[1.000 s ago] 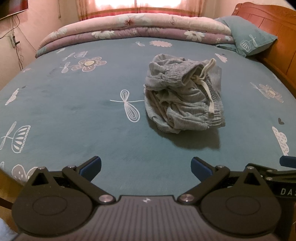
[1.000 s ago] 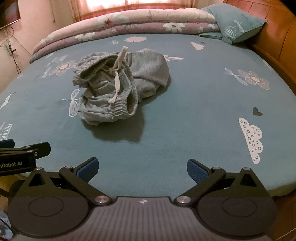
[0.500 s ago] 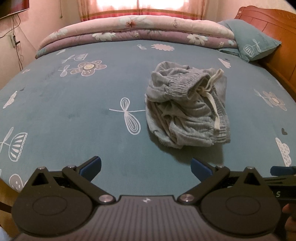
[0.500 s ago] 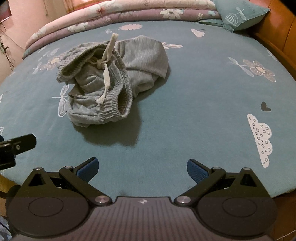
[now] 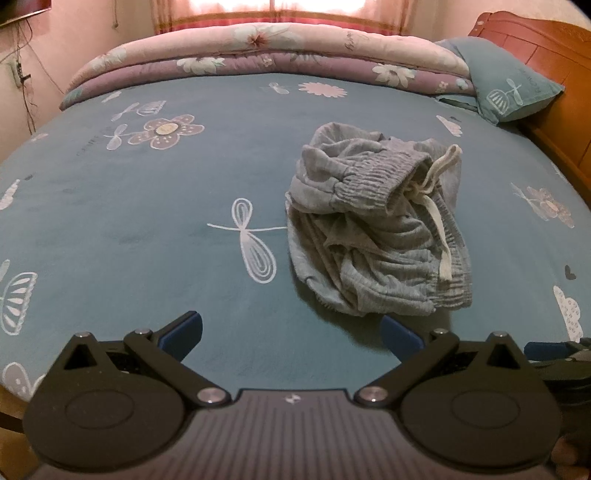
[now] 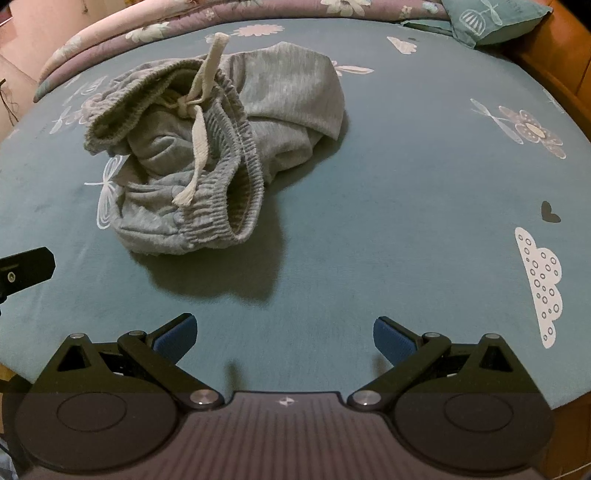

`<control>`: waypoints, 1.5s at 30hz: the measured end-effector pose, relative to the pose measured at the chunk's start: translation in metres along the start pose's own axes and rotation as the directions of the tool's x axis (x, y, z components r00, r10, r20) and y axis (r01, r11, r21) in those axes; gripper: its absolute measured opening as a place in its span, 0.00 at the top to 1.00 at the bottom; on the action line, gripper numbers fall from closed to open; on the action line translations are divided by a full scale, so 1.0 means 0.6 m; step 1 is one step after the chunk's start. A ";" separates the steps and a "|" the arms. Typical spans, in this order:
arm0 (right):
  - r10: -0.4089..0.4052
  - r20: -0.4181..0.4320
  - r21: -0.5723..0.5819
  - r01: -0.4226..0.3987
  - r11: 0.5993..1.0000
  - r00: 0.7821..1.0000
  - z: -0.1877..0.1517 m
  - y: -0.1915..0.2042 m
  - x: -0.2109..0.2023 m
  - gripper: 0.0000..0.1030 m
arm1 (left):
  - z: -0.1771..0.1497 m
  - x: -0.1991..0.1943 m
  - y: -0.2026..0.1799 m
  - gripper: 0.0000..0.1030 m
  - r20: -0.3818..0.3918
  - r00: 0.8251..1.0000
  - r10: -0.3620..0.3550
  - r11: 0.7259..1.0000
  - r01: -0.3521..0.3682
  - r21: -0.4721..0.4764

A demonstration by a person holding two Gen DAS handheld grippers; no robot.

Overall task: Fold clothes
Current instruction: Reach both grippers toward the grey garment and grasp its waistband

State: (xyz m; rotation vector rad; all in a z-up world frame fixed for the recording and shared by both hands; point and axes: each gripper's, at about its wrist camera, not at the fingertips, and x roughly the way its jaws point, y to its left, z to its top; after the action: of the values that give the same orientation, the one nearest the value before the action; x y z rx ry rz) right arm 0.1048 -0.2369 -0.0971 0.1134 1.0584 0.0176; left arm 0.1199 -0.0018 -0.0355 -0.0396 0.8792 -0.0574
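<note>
Crumpled grey drawstring shorts [image 5: 380, 229] on teal bed [image 5: 147, 229], ahead of L tongs [image 5: 291, 332] & R tongs [image 6: 284, 336], both wide open, empty.

We could not see how the grey shorts [image 5: 376, 236] were layered inside their crumpled heap, and their far leg was hidden in the left wrist view. The pillow [image 6: 491, 18] and quilt [image 6: 155, 33] were cut off at the right wrist view's top edge.
</note>
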 end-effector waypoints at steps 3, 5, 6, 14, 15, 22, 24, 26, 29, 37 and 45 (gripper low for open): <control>0.004 0.000 0.015 -0.004 1.000 1.000 0.007 -0.008 0.005 0.00 | 0.001 0.011 0.016 0.01 0.006 0.996 -0.084 0.996 0.084 -0.037; 0.004 0.005 0.023 -0.004 1.000 1.000 0.010 -0.015 0.006 0.00 | 0.000 0.018 0.031 0.01 0.009 0.990 -0.140 0.987 0.140 -0.074; 0.008 0.012 0.032 -0.009 0.999 1.000 0.012 -0.020 0.006 0.00 | 0.000 0.021 0.040 0.01 0.013 0.987 -0.163 0.982 0.163 -0.093; 0.155 0.174 0.151 -0.181 0.972 0.973 0.009 -0.075 -0.024 0.00 | -0.010 0.047 0.128 0.01 0.056 0.967 -0.249 0.912 0.253 -0.323; 0.167 0.234 0.148 -0.205 0.967 0.958 0.005 -0.081 -0.033 0.00 | -0.015 0.055 0.139 0.01 0.052 0.963 -0.263 0.898 0.264 -0.353; 0.281 0.454 0.102 -0.363 0.926 0.845 -0.026 -0.117 -0.042 0.00 | -0.042 0.061 0.174 0.01 0.108 0.992 -0.068 0.921 0.104 -0.376; 0.278 0.450 0.113 -0.363 0.925 0.849 -0.027 -0.122 -0.036 0.00 | -0.046 0.041 0.170 0.01 0.216 0.976 -0.004 0.939 0.078 -0.335; 0.291 0.453 0.091 -0.369 0.925 0.843 -0.026 -0.119 -0.033 0.00 | -0.047 0.030 0.167 0.01 0.274 0.961 -0.025 0.953 0.106 -0.285; 0.320 0.433 0.044 -0.374 0.926 0.843 -0.021 -0.105 -0.029 0.00 | -0.041 0.044 0.166 0.01 0.219 0.971 -0.092 0.950 0.151 -0.272; 0.350 0.483 -0.181 -0.299 0.937 0.803 0.000 -0.059 -0.045 0.00 | -0.033 0.064 0.150 0.01 0.173 0.984 0.045 0.982 -0.011 -0.190; 0.417 0.510 -0.556 -0.082 0.827 0.752 0.048 0.021 -0.072 0.00 | -0.040 0.061 0.159 0.01 0.199 0.976 0.092 0.986 -0.061 -0.157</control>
State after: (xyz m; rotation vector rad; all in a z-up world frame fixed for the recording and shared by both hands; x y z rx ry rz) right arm 0.1091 -0.2298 -0.0442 -0.2068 0.3361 0.4888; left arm 0.1280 0.0904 -0.0844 -0.1501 0.6758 0.0842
